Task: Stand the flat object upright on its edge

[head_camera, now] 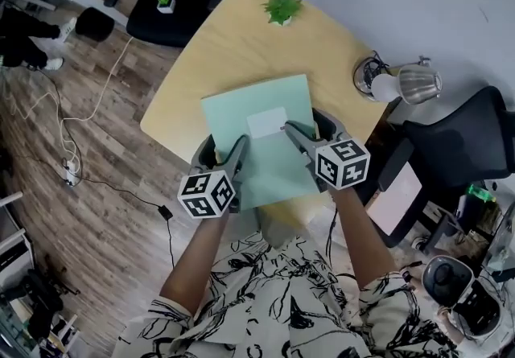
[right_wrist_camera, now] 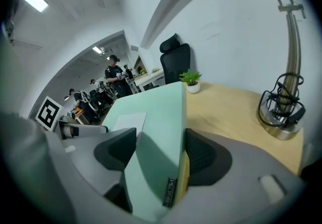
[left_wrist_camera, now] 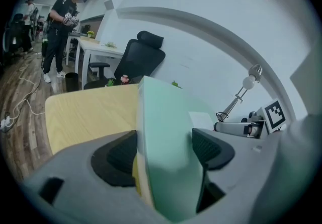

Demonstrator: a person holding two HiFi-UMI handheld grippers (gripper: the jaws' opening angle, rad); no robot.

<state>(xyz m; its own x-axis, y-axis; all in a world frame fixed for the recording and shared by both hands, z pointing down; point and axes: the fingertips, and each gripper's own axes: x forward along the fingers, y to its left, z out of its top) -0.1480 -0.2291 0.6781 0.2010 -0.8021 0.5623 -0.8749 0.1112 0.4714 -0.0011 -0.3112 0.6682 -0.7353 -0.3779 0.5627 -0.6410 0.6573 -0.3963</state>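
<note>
Holds the mint-green flat object point(head_camera: 257, 139) tilted over the desk's point(head_camera: 233, 43) front edge, near side overhanging it. Clamps the near left corner in the left gripper's point(head_camera: 228, 147) jaws and the near right corner in the right gripper's point(head_camera: 307, 127) jaws, both pressed closed on it. Leaves bare desk beyond, up to the potted plant point(head_camera: 282, 6) at the desk's far edge and the lamp point(head_camera: 406, 84) at its right edge.
</note>
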